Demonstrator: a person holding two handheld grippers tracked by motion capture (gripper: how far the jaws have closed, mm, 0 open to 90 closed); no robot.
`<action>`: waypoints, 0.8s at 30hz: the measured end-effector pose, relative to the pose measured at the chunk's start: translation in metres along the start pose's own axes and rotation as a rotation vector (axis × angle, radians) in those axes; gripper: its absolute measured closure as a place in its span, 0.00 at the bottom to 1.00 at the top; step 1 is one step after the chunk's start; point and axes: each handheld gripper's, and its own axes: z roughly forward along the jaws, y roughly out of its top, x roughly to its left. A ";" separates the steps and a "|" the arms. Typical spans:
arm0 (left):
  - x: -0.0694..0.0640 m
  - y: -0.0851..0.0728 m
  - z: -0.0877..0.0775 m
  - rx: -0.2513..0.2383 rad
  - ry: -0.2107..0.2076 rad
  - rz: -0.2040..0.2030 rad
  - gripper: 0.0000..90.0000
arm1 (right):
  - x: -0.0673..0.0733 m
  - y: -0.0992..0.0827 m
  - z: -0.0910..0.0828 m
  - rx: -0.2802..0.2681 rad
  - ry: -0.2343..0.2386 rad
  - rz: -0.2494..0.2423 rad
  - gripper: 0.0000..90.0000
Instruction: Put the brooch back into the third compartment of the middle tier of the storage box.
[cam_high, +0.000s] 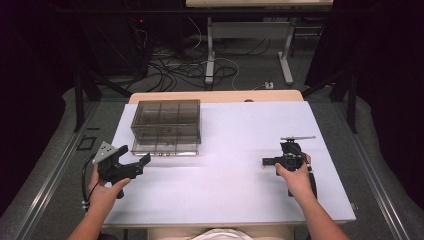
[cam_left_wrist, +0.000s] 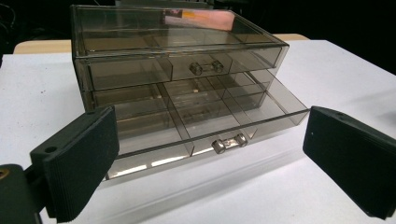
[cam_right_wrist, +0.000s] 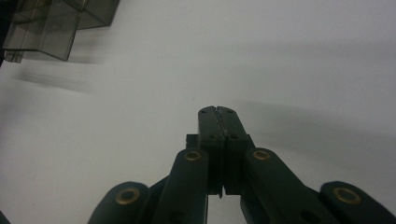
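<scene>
Currently the left gripper (cam_left_wrist: 205, 163) stands wide open, its two ribbed pads flanking the front of the smoked clear drawer cabinet (cam_left_wrist: 177, 79) without touching it. The cabinet sits directly ahead of this gripper on the white table (cam_high: 235, 190); its lower drawer (cam_left_wrist: 201, 126) is pulled partway out toward the jaws, and the upper drawer (cam_left_wrist: 177, 67) looks flush and closed. The step in hand appears to be working the lower drawer by its small clear handle (cam_left_wrist: 229, 142), which lies just ahead of the gap between the jaws and slightly to the right of centre. To do it well, shift the gripper slightly right until the handle is centred, advance level, and close only when both pads bracket the handle; then move straight along the drawer's travel to avoid skewing it or dragging the light cabinet across the table. The right gripper (cam_right_wrist: 218, 114) is fully closed on nothing, over bare table with the cabinet well away at its upper left; it could steady the cabinet if needed. Count: one cabinet, two drawers, two handles, two grippers. Both drawers appear empty.
</scene>
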 end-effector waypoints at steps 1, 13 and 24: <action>0.000 0.000 0.000 0.001 0.000 0.000 0.04 | 0.000 0.000 0.000 0.000 0.000 0.000 1.00; 0.000 0.000 0.000 -0.001 0.000 -0.002 0.04 | 0.001 0.000 -0.005 -0.106 0.019 0.013 1.00; 0.000 0.000 0.000 -0.001 0.001 -0.001 0.04 | 0.007 -0.002 -0.006 -0.146 0.035 0.006 1.00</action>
